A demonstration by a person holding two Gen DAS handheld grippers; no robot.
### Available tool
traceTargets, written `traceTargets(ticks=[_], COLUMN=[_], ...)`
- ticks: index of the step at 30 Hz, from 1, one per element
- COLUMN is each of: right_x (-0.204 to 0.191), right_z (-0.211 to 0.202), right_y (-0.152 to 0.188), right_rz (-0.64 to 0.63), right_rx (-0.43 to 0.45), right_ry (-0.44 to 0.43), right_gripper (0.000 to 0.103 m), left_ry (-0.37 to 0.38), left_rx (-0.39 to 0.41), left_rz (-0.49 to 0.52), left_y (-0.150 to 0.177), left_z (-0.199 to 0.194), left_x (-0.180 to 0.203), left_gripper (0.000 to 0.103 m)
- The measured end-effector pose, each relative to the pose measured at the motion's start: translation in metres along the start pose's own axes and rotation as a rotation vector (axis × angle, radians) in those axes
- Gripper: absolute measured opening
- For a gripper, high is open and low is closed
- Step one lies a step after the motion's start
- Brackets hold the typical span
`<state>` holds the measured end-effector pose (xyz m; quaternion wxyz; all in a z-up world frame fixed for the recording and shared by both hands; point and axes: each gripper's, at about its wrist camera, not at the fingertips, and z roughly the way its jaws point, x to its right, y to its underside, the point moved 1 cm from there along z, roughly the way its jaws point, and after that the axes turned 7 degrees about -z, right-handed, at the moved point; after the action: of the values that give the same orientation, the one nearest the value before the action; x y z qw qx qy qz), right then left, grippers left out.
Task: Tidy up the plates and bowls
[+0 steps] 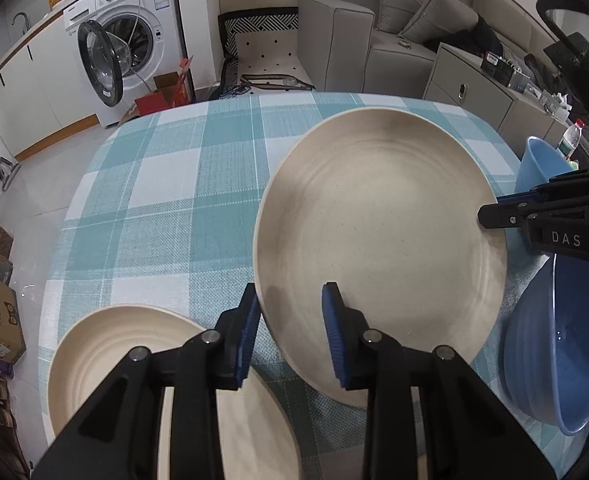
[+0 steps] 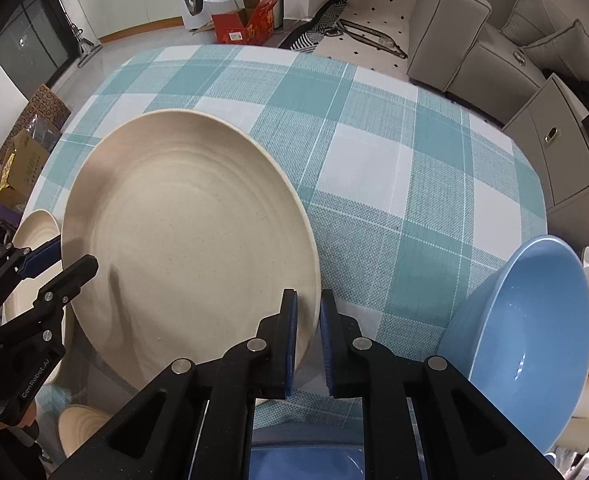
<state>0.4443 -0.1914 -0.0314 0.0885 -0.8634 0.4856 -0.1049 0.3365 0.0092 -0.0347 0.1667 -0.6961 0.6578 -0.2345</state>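
Note:
A large cream plate [image 1: 378, 220] [image 2: 186, 240] hangs tilted just above the teal checked tablecloth [image 1: 166, 200], held at both sides. My left gripper [image 1: 290, 292] [image 2: 74, 256] is shut on its near left rim, one finger under the edge and one over it. On the opposite rim, my right gripper [image 2: 308, 296] [image 1: 486, 216] is shut tight. A second cream plate [image 1: 106, 364] [image 2: 38, 224] lies on the table below the left gripper. A blue bowl [image 1: 554, 352] [image 2: 526, 340] sits at the right.
Another blue dish [image 2: 306, 460] shows under the right gripper, and a small cream dish [image 2: 82, 424] lies lower left. A blue bucket [image 1: 538, 168] with a bottle [image 1: 570, 136] stands past the table's right edge. Beyond are a washing machine [image 1: 106, 64], a sofa [image 1: 334, 40] and a cabinet [image 2: 566, 152].

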Motion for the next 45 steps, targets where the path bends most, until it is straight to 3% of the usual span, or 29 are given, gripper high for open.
traceTargets(ticks=[22,45], right_x=[-0.030,-0.079], right_z=[-0.091,-0.165], right_y=[0.010,0.068], right_rz=[-0.037,-0.115], right_rx=[0.176,0.254], right_ry=[-0.001,-0.014], right_gripper=[0.011,0.011], left_ry=[-0.006,-0.003], left_rx=[0.153,0.249], left_rz=[-0.037,-0.065], left_y=[0.003,0.050], left_z=[-0.080,-0.155], left_x=[-0.015,-0.025], left_gripper=[0.030,0.030])
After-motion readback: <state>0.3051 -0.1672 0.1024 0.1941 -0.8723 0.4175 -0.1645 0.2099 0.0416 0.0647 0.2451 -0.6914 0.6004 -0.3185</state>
